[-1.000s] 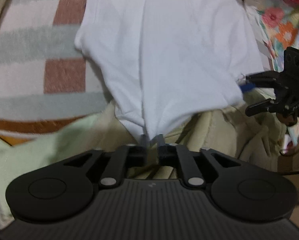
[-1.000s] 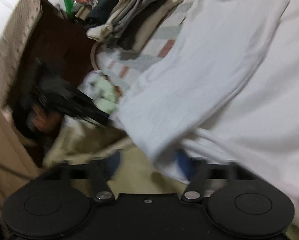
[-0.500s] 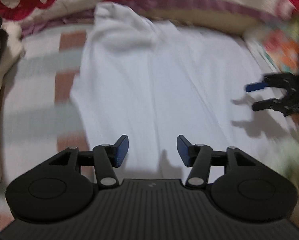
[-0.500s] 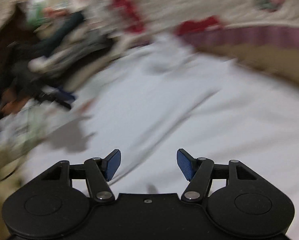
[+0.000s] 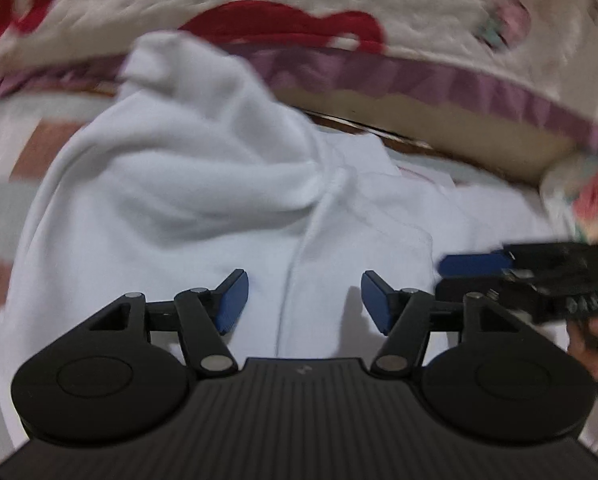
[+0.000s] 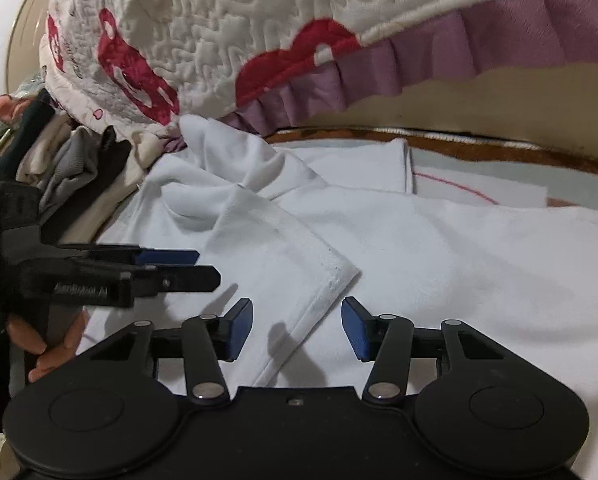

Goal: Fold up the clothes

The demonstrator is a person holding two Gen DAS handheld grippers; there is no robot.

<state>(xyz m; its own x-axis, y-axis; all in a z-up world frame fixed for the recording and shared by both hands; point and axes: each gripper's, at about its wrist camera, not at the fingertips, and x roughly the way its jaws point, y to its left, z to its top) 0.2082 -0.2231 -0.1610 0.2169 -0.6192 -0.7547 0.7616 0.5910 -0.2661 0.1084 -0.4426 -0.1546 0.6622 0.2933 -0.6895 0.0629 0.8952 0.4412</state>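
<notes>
I have both grippers hovering over the white garment (image 6: pixel 419 248), which lies spread on the bed below a quilted blanket (image 6: pixel 259 20) with red figures and a purple frill. My right gripper (image 6: pixel 297 330) has its jaws wide apart with nothing between them, a hemmed corner (image 6: pixel 339 276) of the cloth just ahead of the blue pads. My left gripper (image 5: pixel 304 301) is likewise spread and empty above a seam (image 5: pixel 295 264), with a bunched fold (image 5: pixel 203 168) beyond it.
</notes>
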